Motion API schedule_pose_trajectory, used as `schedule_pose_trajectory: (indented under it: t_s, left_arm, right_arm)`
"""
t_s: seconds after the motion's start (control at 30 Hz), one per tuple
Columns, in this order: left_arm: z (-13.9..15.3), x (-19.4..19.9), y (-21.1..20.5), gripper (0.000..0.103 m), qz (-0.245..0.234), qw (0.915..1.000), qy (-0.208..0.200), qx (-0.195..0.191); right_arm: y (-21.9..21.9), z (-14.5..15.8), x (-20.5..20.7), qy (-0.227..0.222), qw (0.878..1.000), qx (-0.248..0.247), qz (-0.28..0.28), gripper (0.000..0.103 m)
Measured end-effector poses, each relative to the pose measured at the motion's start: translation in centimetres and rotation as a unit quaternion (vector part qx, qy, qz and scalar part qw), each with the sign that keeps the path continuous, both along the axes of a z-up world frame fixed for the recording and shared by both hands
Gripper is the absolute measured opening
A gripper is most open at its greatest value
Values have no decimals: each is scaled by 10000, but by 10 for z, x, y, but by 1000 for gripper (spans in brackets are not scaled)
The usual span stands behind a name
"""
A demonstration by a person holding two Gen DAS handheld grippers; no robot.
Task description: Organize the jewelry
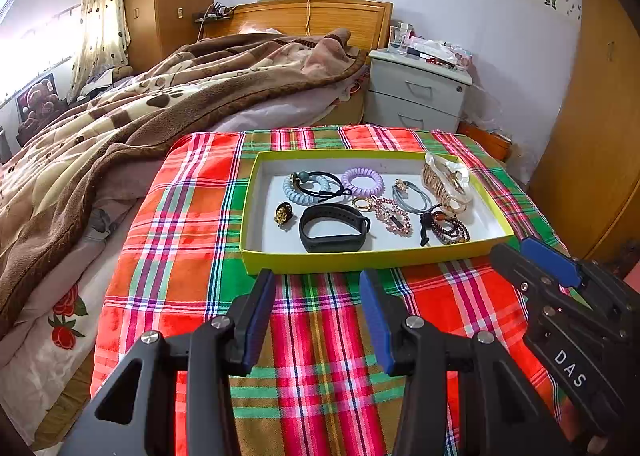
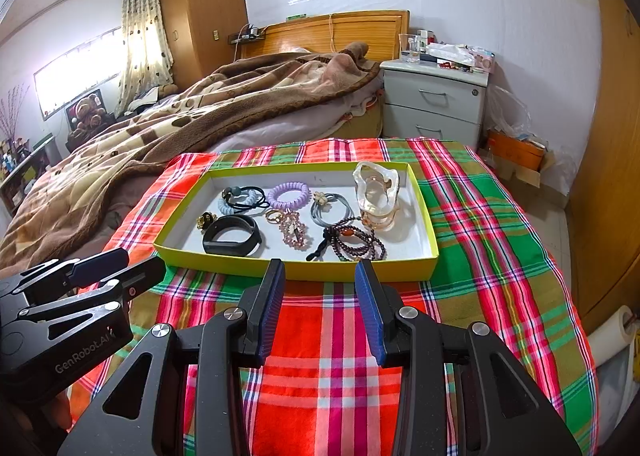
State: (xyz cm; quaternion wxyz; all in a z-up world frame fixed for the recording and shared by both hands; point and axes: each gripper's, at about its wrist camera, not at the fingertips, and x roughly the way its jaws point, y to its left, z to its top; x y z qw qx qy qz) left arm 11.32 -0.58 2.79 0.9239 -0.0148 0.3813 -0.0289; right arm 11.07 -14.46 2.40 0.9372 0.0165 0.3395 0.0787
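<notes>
Two wrist fisheyes side by side, low over plaid cloth (image 1: 320, 336), facing bed headboard; shared: yellow tray (image 2: 296, 270).

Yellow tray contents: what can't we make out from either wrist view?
- Gold ring: too small in both views to show any detail.
- Dark bead bracelet: strands overlap; count unclear.
- Yellow tray: in both views its near wall hides the floor strip behind it.
- Right tool: the left view's edge crops it.

Tray (image 2: 360, 270) – matt yellow card; wristband (image 2: 231, 235) – matt black rubber; hair claw (image 2: 376, 196) glossy clear plastic; tablecloth (image 2: 320, 336) woven plaid.
</notes>
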Motion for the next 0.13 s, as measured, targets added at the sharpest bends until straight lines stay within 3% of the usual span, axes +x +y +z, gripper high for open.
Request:
schedule_pose_trajectory:
  t_s: [0.13]
  left_arm:
    - [0,2,2,46,41,10000,23,7]
  right_arm:
    - [-2,-1,1,1,10000,1,-2,37]
